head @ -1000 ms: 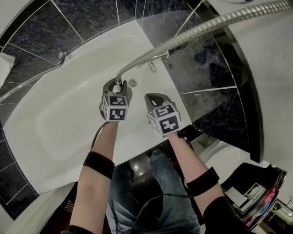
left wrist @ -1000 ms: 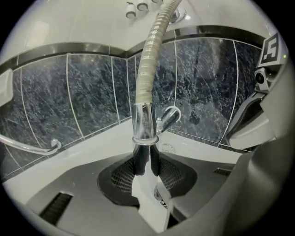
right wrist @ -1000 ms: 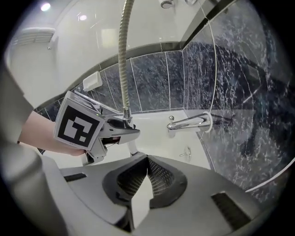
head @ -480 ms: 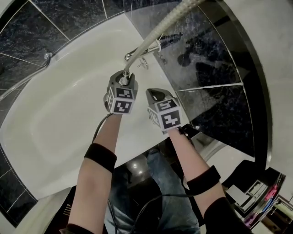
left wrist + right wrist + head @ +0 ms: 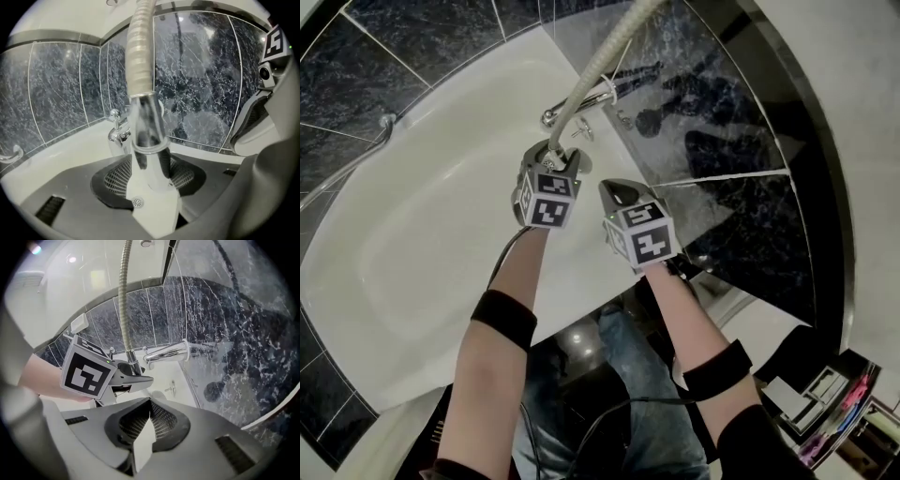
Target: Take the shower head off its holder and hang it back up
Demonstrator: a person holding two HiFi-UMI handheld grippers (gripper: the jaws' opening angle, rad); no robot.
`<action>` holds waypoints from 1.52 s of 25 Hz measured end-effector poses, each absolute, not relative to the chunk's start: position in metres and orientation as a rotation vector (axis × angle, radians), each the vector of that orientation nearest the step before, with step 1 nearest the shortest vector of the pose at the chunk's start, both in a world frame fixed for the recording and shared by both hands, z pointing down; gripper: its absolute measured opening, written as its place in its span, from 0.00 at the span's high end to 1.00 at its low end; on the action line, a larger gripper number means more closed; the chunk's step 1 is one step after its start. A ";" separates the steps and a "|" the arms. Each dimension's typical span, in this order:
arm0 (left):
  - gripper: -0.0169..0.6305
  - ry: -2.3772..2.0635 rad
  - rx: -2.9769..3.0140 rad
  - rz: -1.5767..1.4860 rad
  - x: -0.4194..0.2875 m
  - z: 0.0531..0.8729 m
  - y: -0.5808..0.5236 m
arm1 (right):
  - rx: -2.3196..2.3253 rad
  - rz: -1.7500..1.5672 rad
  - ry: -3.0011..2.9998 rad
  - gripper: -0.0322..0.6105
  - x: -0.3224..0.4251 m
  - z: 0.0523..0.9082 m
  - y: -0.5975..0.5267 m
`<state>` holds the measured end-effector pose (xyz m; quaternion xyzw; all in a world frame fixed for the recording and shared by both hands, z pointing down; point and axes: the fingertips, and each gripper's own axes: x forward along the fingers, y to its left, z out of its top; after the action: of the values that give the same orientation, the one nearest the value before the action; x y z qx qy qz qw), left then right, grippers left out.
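Standing between left tongs (image 5: 554, 153) just opening, shower head handle (image 5: 147, 129), right tongs (image 5: 149, 423) closed, empty

A shiny chrome shower handle (image 5: 147, 129) on a ribbed metal hose (image 5: 139, 51) stands between the fingers (image 5: 115, 180) of the left gripper (image 5: 151, 176). The fingers have just been opening and stand slightly off it.

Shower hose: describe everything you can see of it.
The shower hose is a ribbed, silvery metal tube curving down from above the frame. Its lower end joins a smooth chrome cone, which stands nearly upright between the pads of the left tool, whose jaws have just been opening. It ends over the white bathtub, beside the chrome tap.
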<state>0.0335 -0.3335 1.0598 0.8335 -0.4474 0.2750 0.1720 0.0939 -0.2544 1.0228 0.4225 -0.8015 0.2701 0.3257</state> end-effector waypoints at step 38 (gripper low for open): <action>0.97 -1.894 1.968 0.597 -0.226 0.585 -0.110 | 0.885 0.489 -2.307 0.92 0.001 0.651 -0.183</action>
<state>-0.2261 -0.1098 0.5855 0.6934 -0.6673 0.2104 0.1721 0.0006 -0.1830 0.6510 0.3344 -0.8719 0.1847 0.3065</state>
